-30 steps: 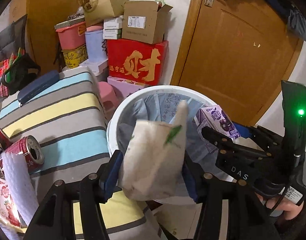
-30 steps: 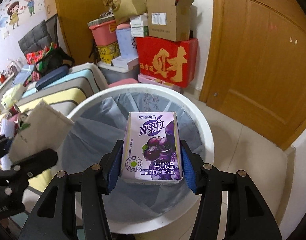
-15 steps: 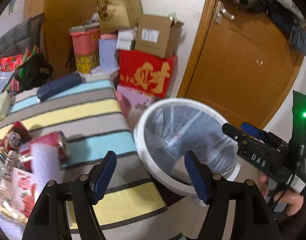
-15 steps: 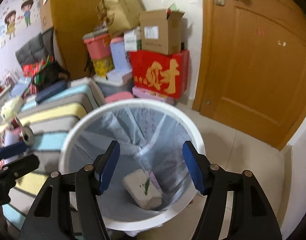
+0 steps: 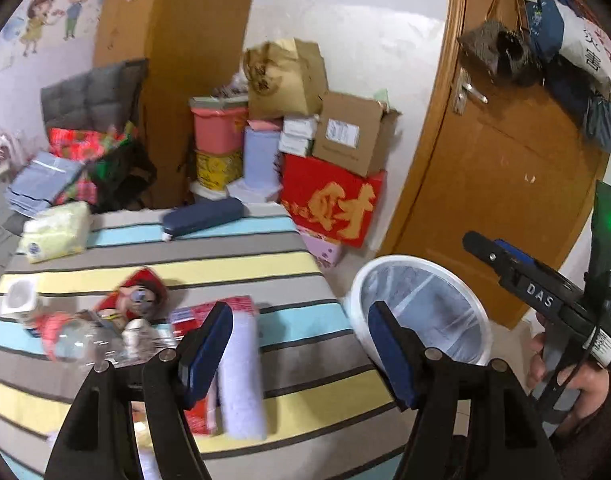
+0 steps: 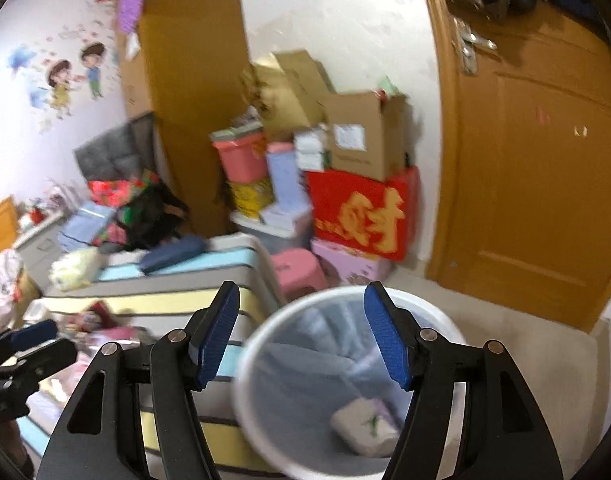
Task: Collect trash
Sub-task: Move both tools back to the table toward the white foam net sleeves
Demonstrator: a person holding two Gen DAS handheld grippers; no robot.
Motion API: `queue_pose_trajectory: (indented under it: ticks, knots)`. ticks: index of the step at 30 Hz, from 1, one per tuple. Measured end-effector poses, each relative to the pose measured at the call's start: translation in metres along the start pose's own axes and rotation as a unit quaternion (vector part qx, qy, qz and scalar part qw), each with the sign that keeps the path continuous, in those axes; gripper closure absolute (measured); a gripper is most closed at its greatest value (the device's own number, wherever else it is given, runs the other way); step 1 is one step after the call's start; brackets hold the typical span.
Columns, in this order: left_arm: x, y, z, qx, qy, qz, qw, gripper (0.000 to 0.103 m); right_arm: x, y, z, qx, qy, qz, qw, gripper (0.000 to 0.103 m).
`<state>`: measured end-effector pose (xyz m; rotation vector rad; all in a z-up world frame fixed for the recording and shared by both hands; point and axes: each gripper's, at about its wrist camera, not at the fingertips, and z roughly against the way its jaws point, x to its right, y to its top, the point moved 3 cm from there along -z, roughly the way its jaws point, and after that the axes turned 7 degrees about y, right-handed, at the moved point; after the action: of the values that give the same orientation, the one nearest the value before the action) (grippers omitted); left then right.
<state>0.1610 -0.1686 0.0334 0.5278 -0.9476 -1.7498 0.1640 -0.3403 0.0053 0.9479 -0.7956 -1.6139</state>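
Observation:
My left gripper is open and empty, above the striped table. Trash lies on the table's left: a white foam wrap, a red packet, a red can and a clear bottle. The white bin with a plastic liner stands to the table's right. My right gripper is open and empty above the bin. A beige packet lies at the bin's bottom. The purple carton is mostly hidden. The right gripper also shows in the left wrist view.
A yellow tissue pack, a navy case and a white box lie on the table. Stacked boxes with a red one stand behind. A pink stool stands by the bin. A wooden door is at right.
Both grippers opened and dropped the beige packet and the purple carton into the bin. Both have since lifted and pulled back; the left has swung left over the table.

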Motion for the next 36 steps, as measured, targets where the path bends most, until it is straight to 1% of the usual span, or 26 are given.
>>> queue_pose_trajectory:
  ticks: [2, 4, 6, 8, 10, 12, 13, 14, 16, 22, 25, 30, 33, 36]
  knots:
    - [-0.01, -0.006, 0.012, 0.006, 0.025, 0.006, 0.9996, 0.033, -0.007, -0.004, 0.005, -0.001, 0.009, 0.005, 1.0, 0.037]
    - [-0.026, -0.017, 0.024, 0.008, 0.043, 0.024, 0.9987, 0.033, -0.015, -0.013, 0.009, -0.005, 0.024, 0.013, 1.0, 0.037]
    - [-0.04, -0.031, 0.031, 0.001, 0.053, 0.035, 0.998, 0.033, -0.022, -0.018, 0.01, -0.01, 0.029, 0.017, 0.999, 0.037]
    - [-0.056, -0.044, 0.039, -0.013, 0.072, 0.047, 0.9962, 0.032, -0.031, -0.028, 0.014, -0.015, 0.036, 0.017, 0.999, 0.037]
    - [-0.074, -0.054, 0.051, -0.004, 0.09, 0.053, 0.9945, 0.032, -0.039, -0.032, 0.014, -0.019, 0.045, 0.007, 0.999, 0.037]
    - [-0.09, -0.063, 0.059, -0.008, 0.104, 0.061, 0.9927, 0.032, -0.048, -0.036, 0.012, -0.025, 0.056, 0.007, 0.998, 0.037]
    - [-0.098, -0.066, 0.063, -0.008, 0.107, 0.068, 0.9919, 0.031, -0.055, -0.04, 0.009, -0.032, 0.056, 0.01, 0.998, 0.037]
    - [-0.104, -0.069, 0.066, -0.007, 0.108, 0.073, 0.9915, 0.028, -0.06, -0.042, 0.009, -0.035, 0.057, 0.011, 0.998, 0.037]
    - [-0.12, -0.078, 0.071, -0.018, 0.118, 0.082, 0.9895, 0.024, -0.072, -0.049, 0.003, -0.049, 0.062, 0.017, 0.997, 0.037]
    - [-0.146, -0.095, 0.073, -0.032, 0.115, 0.087, 0.9891, 0.024, -0.101, -0.068, -0.012, -0.083, 0.086, 0.024, 0.993, 0.037]
    - [-0.157, -0.1, 0.069, -0.04, 0.123, 0.096, 0.9869, 0.024, -0.113, -0.074, -0.02, -0.097, 0.098, 0.026, 0.99, 0.037]
    - [-0.169, -0.111, 0.052, -0.062, 0.119, 0.104, 0.9855, 0.024, -0.126, -0.081, -0.038, -0.123, 0.102, 0.031, 0.987, 0.037]
    - [-0.166, -0.114, 0.041, -0.071, 0.107, 0.082, 0.9883, 0.024, -0.127, -0.084, -0.047, -0.141, 0.113, 0.027, 0.983, 0.037]
    - [-0.164, -0.118, 0.032, -0.084, 0.111, 0.054, 0.9888, 0.024, -0.13, -0.085, -0.05, -0.151, 0.115, 0.033, 0.981, 0.037]
